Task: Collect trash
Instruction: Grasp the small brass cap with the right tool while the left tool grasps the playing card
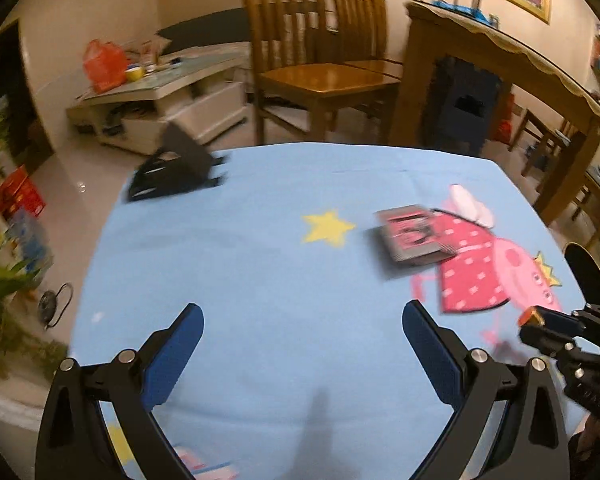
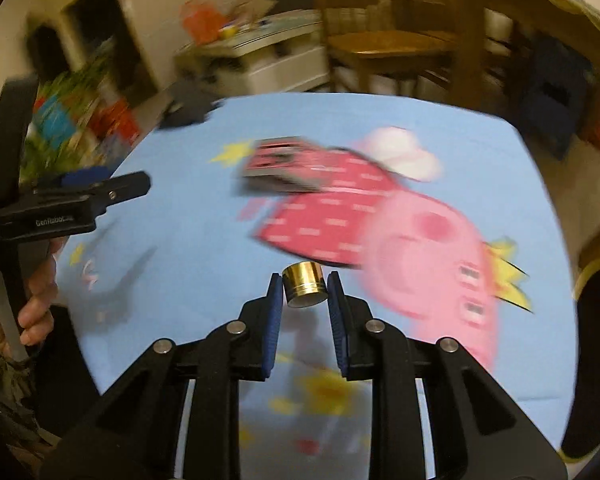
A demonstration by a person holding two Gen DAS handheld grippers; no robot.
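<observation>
Your right gripper point(image 2: 303, 286) grips the small gold metal cap point(image 2: 303, 283). Your left gripper point(image 1: 303, 344) gapes empty; the flat grey-and-pink packet point(image 1: 414, 236) lies ahead, rightward, nearer your right.

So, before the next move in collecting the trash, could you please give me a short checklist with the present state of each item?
1. Gold cap between the pads of the right gripper: ok, it sits at the fingertips with the jaws closed in on both sides.
2. Cap lifted off the blue tablecloth: cannot tell.
3. Left gripper free for the next piece: ok, jaws wide apart, nothing between them.
4. Small printed box still to collect: ok, it lies on the cloth by the pig print.
5. Trash bin or bag to drop into: cannot tell, none clearly in view.
6. Sharp view: not ok, both views are blurred.
</observation>
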